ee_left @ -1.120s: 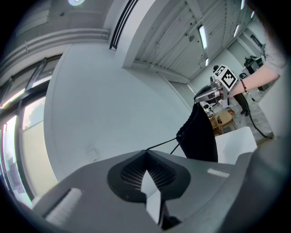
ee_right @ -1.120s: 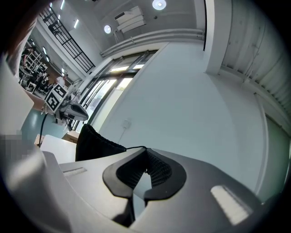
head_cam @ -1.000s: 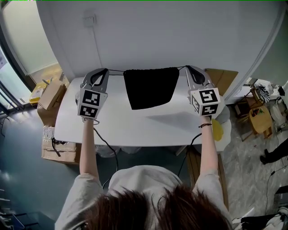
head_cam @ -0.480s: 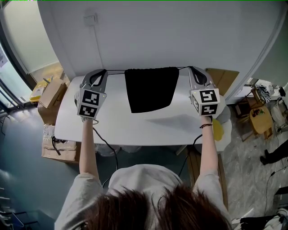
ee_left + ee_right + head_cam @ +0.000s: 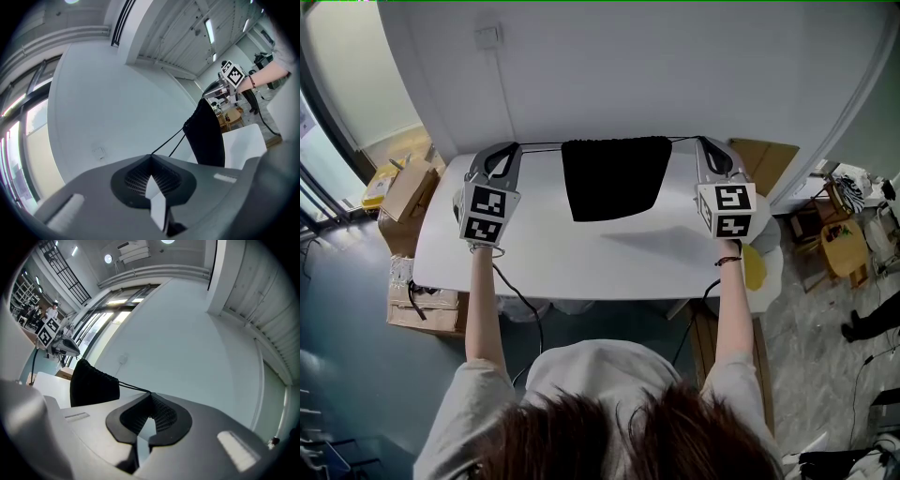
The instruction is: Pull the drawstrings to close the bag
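Observation:
A black drawstring bag (image 5: 614,176) hangs over the far part of the white table (image 5: 581,267), its gathered top stretched between both grippers. My left gripper (image 5: 517,146) is shut on the left drawstring (image 5: 541,144), which runs taut to the bag. My right gripper (image 5: 698,141) is shut on the right drawstring (image 5: 682,140). In the left gripper view the two cord strands (image 5: 168,143) run from the closed jaw tips to the bag (image 5: 206,133), with the right gripper (image 5: 220,89) beyond. In the right gripper view the cord (image 5: 133,387) leads to the bag (image 5: 91,383).
A white wall (image 5: 609,66) stands right behind the table. Cardboard boxes (image 5: 403,192) lie on the floor at the left, and a wooden chair (image 5: 844,248) and clutter at the right. A cable (image 5: 520,300) hangs from the left gripper past the table's near edge.
The bag has risen slightly and shifted a little right, and its top edge is stretched straighter between the grippers. Both grippers have stayed shut on the cords.

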`<action>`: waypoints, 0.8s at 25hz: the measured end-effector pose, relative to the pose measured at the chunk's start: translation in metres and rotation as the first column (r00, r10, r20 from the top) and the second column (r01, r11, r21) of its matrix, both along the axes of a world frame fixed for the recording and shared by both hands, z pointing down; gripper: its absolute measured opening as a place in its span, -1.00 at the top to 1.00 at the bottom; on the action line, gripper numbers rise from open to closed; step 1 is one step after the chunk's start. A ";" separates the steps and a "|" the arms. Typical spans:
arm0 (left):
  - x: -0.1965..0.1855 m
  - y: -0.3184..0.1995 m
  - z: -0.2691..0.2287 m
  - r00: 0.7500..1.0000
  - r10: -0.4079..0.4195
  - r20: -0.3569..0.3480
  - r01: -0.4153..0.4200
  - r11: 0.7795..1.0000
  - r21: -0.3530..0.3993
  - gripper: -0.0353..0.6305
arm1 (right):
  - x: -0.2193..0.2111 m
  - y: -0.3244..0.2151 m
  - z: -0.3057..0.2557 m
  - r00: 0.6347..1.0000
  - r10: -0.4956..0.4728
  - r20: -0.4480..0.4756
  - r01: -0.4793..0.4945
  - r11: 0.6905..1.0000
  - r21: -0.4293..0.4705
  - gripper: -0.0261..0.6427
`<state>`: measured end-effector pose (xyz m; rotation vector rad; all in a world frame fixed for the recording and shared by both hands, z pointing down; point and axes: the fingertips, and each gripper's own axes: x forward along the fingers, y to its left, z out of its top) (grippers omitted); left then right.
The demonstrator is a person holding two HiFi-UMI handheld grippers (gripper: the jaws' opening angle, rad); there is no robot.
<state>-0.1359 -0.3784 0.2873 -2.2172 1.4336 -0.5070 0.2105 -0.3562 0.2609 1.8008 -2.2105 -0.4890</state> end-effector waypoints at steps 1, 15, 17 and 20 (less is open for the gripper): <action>0.000 0.000 0.000 1.000 -0.001 0.000 0.001 1.000 -0.001 0.89 | 0.001 0.000 0.000 1.000 0.004 0.001 -0.004 1.000 -0.002 0.88; -0.006 0.002 0.001 0.999 -0.018 -0.050 0.018 1.000 -0.005 0.89 | 0.010 0.001 0.006 0.999 0.042 0.020 -0.042 0.999 -0.015 0.88; -0.007 0.002 0.001 0.998 -0.019 -0.056 0.019 1.000 -0.006 0.89 | 0.012 0.001 0.007 0.999 0.046 0.021 -0.046 0.999 -0.018 0.88; -0.007 0.004 0.001 0.998 -0.020 -0.060 0.020 1.000 -0.006 0.89 | 0.016 0.002 0.008 0.998 0.052 0.024 -0.052 0.998 -0.020 0.88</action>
